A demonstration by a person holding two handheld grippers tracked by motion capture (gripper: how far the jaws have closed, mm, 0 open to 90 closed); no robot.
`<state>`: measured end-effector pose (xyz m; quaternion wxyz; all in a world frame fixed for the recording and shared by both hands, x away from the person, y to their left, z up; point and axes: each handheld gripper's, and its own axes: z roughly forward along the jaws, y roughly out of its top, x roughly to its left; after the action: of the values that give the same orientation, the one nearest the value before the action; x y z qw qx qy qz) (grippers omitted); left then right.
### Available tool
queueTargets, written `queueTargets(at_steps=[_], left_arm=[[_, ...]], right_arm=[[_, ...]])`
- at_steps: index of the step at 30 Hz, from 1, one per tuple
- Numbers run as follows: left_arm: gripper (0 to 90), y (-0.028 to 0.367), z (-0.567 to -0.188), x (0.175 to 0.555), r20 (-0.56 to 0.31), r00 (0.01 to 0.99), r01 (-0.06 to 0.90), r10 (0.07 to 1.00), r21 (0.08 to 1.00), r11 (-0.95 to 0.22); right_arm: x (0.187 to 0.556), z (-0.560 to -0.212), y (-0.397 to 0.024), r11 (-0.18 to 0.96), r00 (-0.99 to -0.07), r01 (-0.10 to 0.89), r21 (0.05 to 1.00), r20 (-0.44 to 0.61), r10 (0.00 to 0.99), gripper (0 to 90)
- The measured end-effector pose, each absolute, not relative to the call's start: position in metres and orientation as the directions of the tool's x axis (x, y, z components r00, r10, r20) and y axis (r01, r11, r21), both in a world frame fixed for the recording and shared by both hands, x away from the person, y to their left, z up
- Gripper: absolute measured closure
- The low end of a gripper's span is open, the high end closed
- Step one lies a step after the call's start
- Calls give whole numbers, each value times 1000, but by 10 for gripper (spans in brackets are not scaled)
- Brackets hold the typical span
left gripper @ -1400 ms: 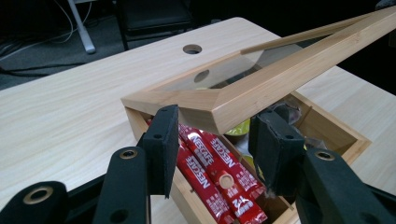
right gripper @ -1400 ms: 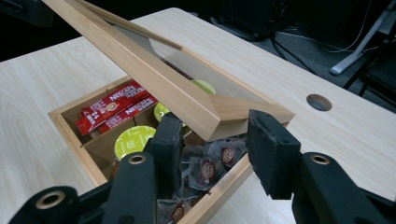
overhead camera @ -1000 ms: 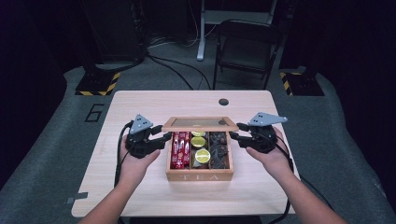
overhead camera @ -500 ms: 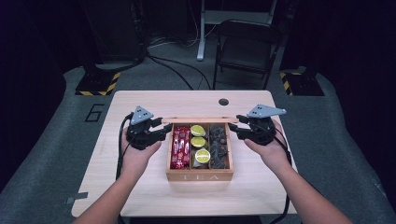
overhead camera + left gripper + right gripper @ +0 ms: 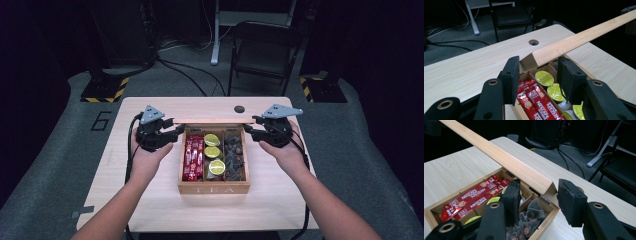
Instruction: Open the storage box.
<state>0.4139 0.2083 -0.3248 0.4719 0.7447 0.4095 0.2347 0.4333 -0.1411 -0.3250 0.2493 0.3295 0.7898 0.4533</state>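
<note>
At the middle of the counter point(image 5: 150, 200) sits the wooden tea box point(image 5: 214, 188), its hinged lid point(image 5: 212, 120) raised about halfway. Each end of the lid lies between the jaws of a hand-held gripper, left hand-held gripper point(image 5: 172, 134) and right hand-held gripper point(image 5: 250, 127); whether the pads press the wood I cannot tell. Holding both ends likely keeps the lid level on its hinges. Inside are red coffee sticks point(image 5: 193, 157), green-topped pods point(image 5: 213, 152) and dark tea bags point(image 5: 234, 155).

The left claw point(image 5: 537, 75) grips the raised wooden lid point(image 5: 579, 41) over red sachets point(image 5: 536, 100).
</note>
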Motion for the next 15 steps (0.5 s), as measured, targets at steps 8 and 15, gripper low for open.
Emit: queueTargets(at_steps=[8, 15], left_arm=[[536, 208, -322, 420, -36, 554, 387, 832, 895, -220], [538, 208, -320, 424, -43, 550, 389, 834, 897, -209]], right_arm=[[442, -324, -139, 373, -653, 292, 881, -101, 750, 538], [449, -326, -139, 383, -646, 299, 874, -110, 755, 562]])
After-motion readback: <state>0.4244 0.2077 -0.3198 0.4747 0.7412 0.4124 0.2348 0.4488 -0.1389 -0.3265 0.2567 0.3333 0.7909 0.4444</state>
